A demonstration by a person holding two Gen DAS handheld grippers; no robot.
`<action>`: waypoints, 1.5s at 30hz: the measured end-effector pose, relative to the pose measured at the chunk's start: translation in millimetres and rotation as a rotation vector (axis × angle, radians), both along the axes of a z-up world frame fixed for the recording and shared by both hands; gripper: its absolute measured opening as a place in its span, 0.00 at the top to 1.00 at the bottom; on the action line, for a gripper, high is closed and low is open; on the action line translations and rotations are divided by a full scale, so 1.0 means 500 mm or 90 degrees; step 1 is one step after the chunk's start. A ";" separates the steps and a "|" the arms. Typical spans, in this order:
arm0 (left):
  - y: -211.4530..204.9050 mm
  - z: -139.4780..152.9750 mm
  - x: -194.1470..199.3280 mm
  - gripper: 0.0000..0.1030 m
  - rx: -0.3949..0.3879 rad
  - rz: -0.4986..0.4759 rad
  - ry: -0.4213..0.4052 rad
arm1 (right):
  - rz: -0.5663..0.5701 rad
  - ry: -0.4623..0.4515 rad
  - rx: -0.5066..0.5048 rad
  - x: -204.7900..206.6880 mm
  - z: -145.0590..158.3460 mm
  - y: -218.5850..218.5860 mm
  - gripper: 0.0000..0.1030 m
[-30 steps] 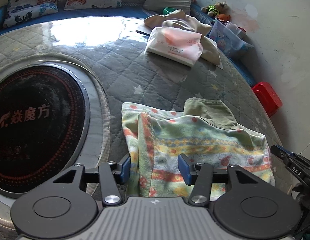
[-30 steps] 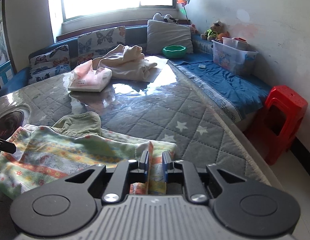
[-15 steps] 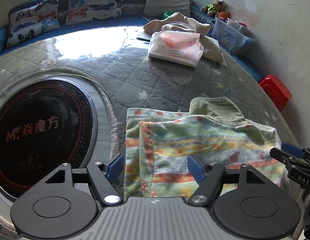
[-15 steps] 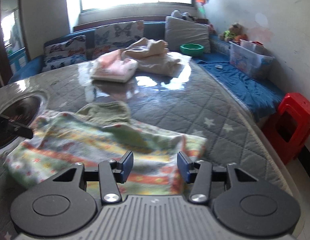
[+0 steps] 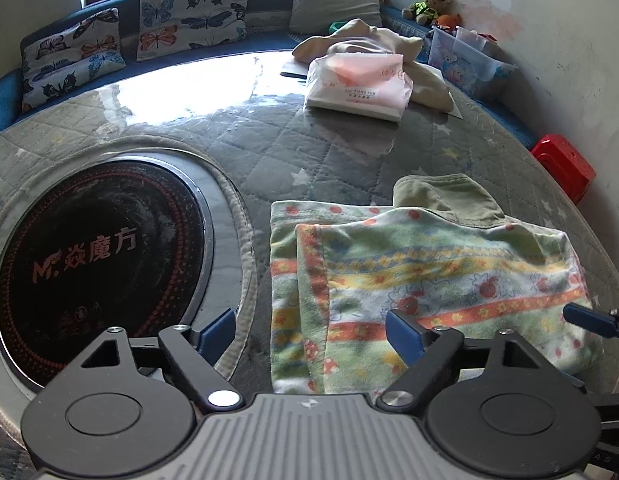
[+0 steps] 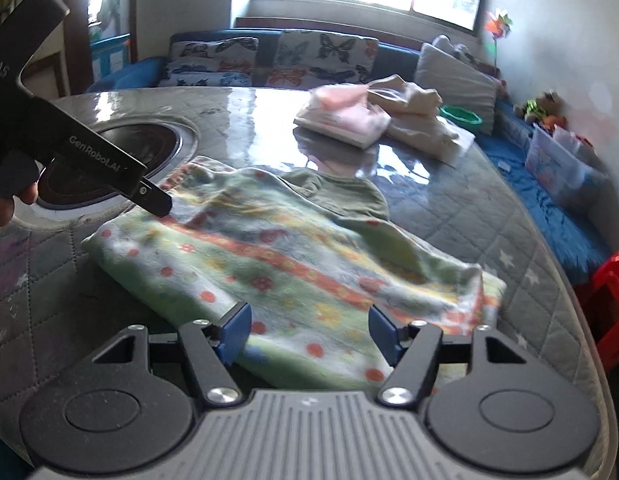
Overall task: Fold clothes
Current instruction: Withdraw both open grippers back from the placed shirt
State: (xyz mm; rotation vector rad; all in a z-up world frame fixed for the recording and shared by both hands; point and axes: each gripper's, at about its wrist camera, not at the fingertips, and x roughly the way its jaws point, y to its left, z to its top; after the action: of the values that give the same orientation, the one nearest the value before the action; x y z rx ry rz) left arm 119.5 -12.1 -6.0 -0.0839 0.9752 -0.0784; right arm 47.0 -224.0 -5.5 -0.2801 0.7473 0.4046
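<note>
A folded striped garment in green, orange and yellow (image 5: 421, 276) lies flat on the grey quilted table (image 5: 341, 160), with an olive-green piece (image 5: 445, 198) poking out at its far edge. My left gripper (image 5: 309, 332) is open and empty, just above the garment's near left edge. My right gripper (image 6: 309, 332) is open and empty over the garment (image 6: 293, 264), near its front edge. The right gripper's blue fingertips (image 5: 589, 320) show at the right edge of the left wrist view. The left gripper's body (image 6: 69, 148) shows at the left of the right wrist view.
A round black hotplate (image 5: 97, 256) is set into the table at the left. A pink-and-white package (image 5: 357, 84) and a cream cloth pile (image 5: 389, 44) lie at the far side. Butterfly cushions (image 5: 189, 16), a clear storage box (image 5: 465, 60) and a red stool (image 5: 561, 164) surround the table.
My right gripper has opened and let go of the garment's corner, then pulled back. My left gripper has opened wider and drawn back. The garment now lies flat.
</note>
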 end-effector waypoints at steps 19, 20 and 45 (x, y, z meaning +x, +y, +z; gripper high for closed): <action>0.030 -0.003 -0.038 0.14 0.027 -0.003 -0.001 | -0.027 0.009 0.022 0.191 -0.023 0.109 0.27; 0.031 -0.004 -0.038 0.14 0.027 -0.003 0.000 | -0.029 0.011 0.023 0.197 -0.027 0.113 0.27; 0.042 -0.003 -0.056 0.06 0.045 0.010 -0.012 | 0.027 -0.031 -0.017 0.016 -0.022 0.074 0.19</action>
State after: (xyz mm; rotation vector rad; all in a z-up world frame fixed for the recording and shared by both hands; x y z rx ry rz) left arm 91.6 9.1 -7.4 -0.0256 0.9569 -0.0305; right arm 54.9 -186.8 -16.3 -0.3301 0.7005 0.4262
